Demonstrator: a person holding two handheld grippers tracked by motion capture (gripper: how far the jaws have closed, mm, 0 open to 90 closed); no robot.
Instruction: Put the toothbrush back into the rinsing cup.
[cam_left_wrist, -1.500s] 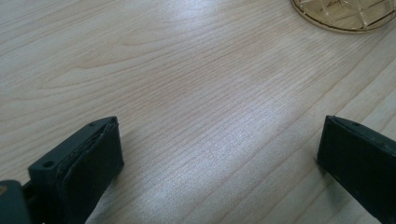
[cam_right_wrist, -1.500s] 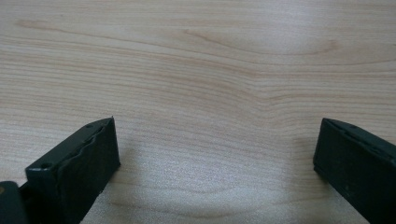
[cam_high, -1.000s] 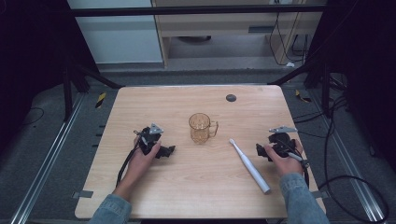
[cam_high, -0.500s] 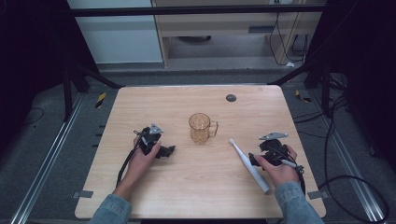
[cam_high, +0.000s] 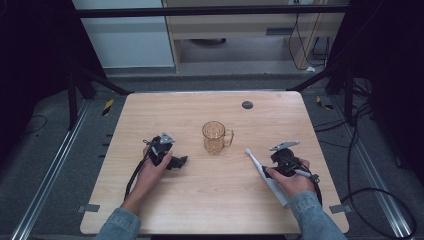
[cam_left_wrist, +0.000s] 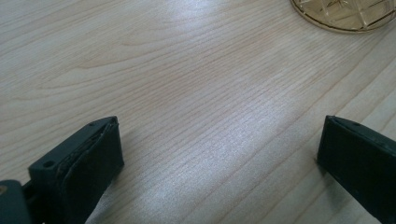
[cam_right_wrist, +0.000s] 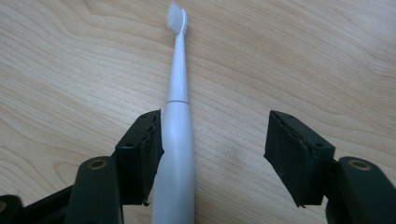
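Toothbrush (cam_right_wrist: 173, 140) handle cut off at bottom edge in right gripper view, glass mug (cam_left_wrist: 345, 14) base clipped by left gripper view's top edge

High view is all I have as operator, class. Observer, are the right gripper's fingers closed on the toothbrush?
Observer: No. In the right gripper view the right gripper is open; the white toothbrush lies on the table against one of its fingers, with a gap to the other.
Operator: Which way does the brush head point?
Observer: Away from that gripper, bristles at the far end.
Operator: And the left gripper?
Observer: The left gripper is open over bare table, with the amber mug just ahead.
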